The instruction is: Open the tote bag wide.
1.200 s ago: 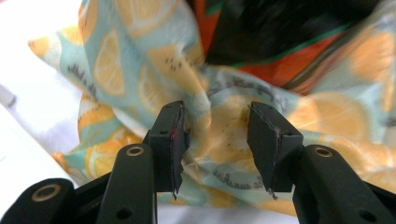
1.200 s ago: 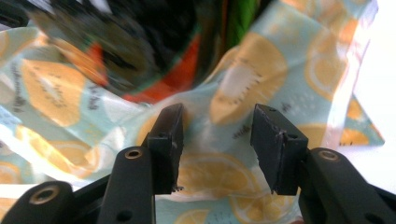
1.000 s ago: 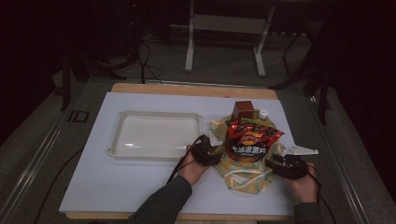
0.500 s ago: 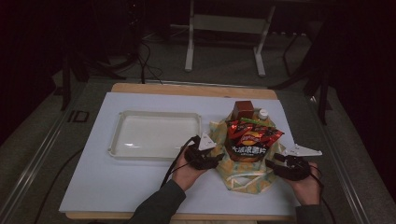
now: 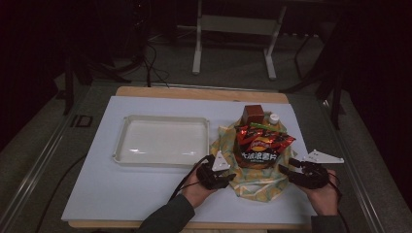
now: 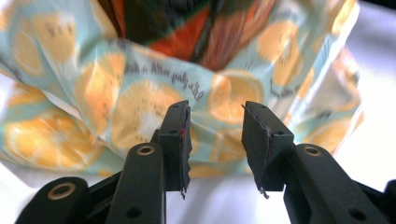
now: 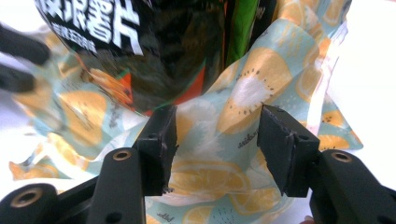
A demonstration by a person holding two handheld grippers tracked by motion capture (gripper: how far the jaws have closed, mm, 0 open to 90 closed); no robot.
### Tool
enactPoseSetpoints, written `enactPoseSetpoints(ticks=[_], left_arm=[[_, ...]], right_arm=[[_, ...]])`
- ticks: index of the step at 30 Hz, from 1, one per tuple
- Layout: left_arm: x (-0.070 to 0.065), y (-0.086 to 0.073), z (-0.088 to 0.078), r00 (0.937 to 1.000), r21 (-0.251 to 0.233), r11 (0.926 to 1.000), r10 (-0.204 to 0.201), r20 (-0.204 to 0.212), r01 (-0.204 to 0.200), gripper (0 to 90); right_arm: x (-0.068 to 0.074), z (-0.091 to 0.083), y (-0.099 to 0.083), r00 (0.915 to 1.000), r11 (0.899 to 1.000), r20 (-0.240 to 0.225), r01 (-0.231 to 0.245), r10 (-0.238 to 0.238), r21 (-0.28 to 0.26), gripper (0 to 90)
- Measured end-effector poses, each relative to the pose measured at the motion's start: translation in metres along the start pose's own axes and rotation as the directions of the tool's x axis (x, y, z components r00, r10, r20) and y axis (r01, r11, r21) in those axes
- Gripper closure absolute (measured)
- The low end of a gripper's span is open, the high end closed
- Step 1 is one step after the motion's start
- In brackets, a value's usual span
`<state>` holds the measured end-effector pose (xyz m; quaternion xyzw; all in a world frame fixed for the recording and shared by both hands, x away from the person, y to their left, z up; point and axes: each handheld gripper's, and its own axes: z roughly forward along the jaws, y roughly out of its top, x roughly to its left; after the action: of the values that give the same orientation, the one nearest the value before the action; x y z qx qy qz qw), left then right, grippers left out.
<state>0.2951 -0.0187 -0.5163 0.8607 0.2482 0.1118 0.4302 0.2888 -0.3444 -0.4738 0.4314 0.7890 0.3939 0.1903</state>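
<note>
High view: the bag, a citrus-print plastic one, sits on the white table at the right, just beside the empty tray. Inside it stand a red-and-black crisp packet, a brown box and a white-capped bottle, all packed close. The left gripper is at the bag's left edge, the right gripper at its right edge, one hand each side. Light is dim here, so whether either tool touches the plastic is hard to call from above.

Left gripper view: jaws stand apart, part-way in, w/ the bag's printed wall just beyond the tips and nothing pinched between them. They have just been closing, but no grip on the plastic yet, so it counts as released.

Right gripper view: jaws wide, having just been opening; the bag's wall and the dark crisp packet rise behind them, no fold caught between them. Also released.

Progress, as I judge it: the goods are still all in the bag and the tray holds nothing, so unpacking hasn't begun. Both tools look to be lining up on the bag's sides, prob. to spread or steady it. Left to do: grip the bag, then lift items out one by one.
</note>
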Motion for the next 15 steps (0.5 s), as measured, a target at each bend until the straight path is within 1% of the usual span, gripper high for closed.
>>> enactPoseSetpoints(ticks=[2, 7, 8, 11, 12, 14, 15], left_arm=[[0.001, -0.005, 0.002, 0.9999, -0.01, 0.9999, 0.013, 0.01, -0.013, 61.2], [0.003, -0.012, 0.003, 0.9989, -0.037, 0.9989, 0.029, 0.035, -0.028, 61.3], [0.004, -0.013, 0.004, 0.9987, -0.039, 0.9986, 0.035, 0.037, -0.034, 61.1], [0.006, -0.016, 0.007, 0.9989, -0.04, 0.9988, 0.031, 0.036, -0.03, 60.7], [0.007, -0.018, 0.01, 0.9991, -0.036, 0.9992, 0.019, 0.039, -0.017, 60.7], [0.007, -0.019, 0.009, 0.999, -0.055, 0.9983, 0.022, 0.04, -0.019, 60.3], [0.008, -0.019, 0.008, 0.9989, -0.056, 0.9983, 0.02, 0.042, -0.018, 60.1]], right_arm=[[0.0, -0.003, 0.001, 1.0, 1.0, -0.002, 0.002, -0.002, -0.009, 47.3], [0.001, -0.004, 0.003, 0.9999, 1.0, -0.014, 0.009, -0.009, -0.019, 48.9], [0.003, -0.005, 0.003, 0.9996, 1.0, -0.025, 0.014, -0.014, -0.022, 49.4], [0.003, -0.005, 0.004, 0.9993, 0.999, -0.033, 0.017, -0.018, -0.027, 49.5], [0.004, -0.005, 0.004, 0.9989, 0.999, -0.041, 0.019, -0.021, -0.03, 49.8], [0.006, -0.007, 0.006, 0.9976, 0.999, -0.063, 0.026, -0.029, -0.04, 49.9], [0.006, -0.008, 0.007, 0.9972, 0.999, -0.069, 0.024, -0.027, -0.044, 49.9]])
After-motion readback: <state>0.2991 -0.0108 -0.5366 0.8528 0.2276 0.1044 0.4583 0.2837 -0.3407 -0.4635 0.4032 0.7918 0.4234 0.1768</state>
